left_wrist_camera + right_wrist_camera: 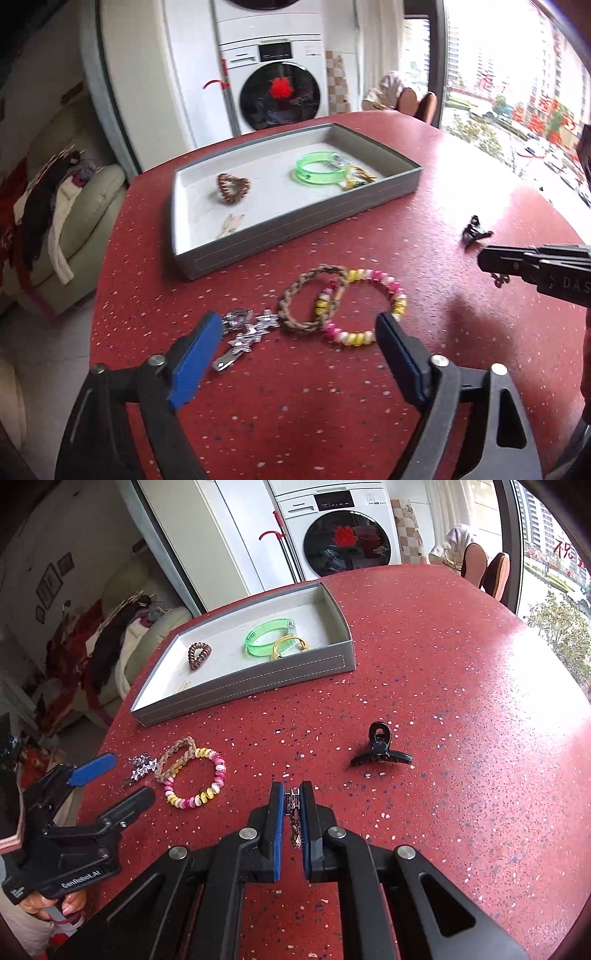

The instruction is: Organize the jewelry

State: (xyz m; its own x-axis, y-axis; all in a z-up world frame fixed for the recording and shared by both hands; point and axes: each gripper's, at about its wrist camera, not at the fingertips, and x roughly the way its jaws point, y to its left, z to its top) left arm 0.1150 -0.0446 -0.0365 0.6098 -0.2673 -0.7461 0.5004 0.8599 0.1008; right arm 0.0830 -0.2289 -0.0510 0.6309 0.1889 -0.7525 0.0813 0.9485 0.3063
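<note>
Your left hand-held gripper [295, 325] stands wide apart above the red speckled worktop [332, 387], with nothing between its blue pads; no earlier view is given, so only its present spread can be told. Just beyond its fingertips lie three loose pieces close together: a silver star-shaped piece [247, 328] on the left, a braided tan bracelet [312, 301] in the middle, and a pink, yellow and white beaded bracelet [360, 306] on the right, whose near-left side overlaps the braided one. Your right hand-held gripper [292, 797] is closed narrow on a small metal link chain [294, 818], which hangs down between the pads (it is thin, and its lower end is hard to make out). Right of that gripper and a little farther off, a black claw hair clip [380, 751] sits on the worktop, well apart from the bracelets. At the far left of the worktop stands the grey tray [240, 686] with a pale lining. Inside it, a brown coiled hair tie [199, 655] lies toward the left, a translucent green bangle [267, 637] toward the right, and a gold open bangle [290, 646] touches the green one on its near-right side. Something small and pale lies by the tray's near wall; what it is cannot be told. Behind the worktop is a white washing machine [343, 535].
</note>
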